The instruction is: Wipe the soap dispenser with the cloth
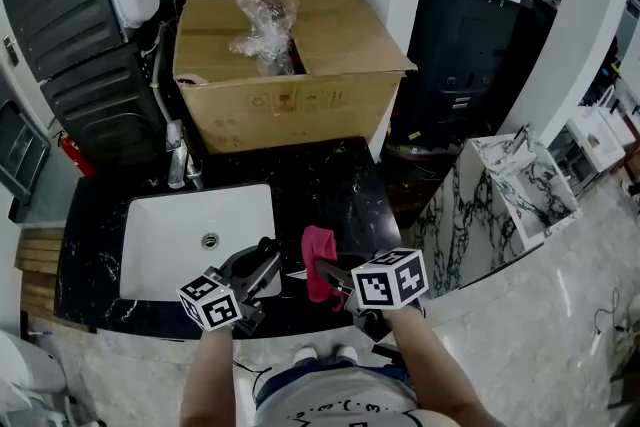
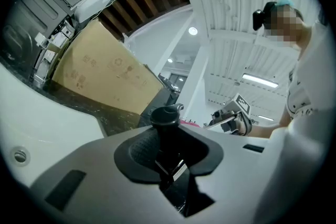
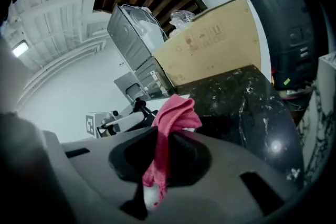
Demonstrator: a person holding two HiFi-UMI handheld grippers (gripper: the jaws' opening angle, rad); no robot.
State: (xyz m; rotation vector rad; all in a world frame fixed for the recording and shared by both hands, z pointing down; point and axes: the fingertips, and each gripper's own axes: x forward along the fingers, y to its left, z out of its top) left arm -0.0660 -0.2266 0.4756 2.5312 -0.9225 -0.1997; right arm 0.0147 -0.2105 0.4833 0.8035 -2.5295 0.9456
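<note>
Pink cloth [image 1: 318, 260] is looking soft and fuzzy; soap dispenser [image 2: 165, 116] top showing dark matt plastic; countertop [image 1: 335, 180] gleaming glossy black marble; sink [image 1: 165, 215] shining smooth white; far cardboard box [image 1: 290, 110] looking matt.

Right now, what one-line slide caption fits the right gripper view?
Right gripper clamps a crumpled pink cloth over the black marble counter, brown cardboard box behind.

box [image 1: 290, 65] behind sink [image 1: 165, 230], cloth [image 1: 318, 262] R of sink

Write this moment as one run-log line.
left gripper: shut on soap dispenser | right gripper: shut on red cloth | place: over counter by sink | contact: cloth apart from dispenser
</note>
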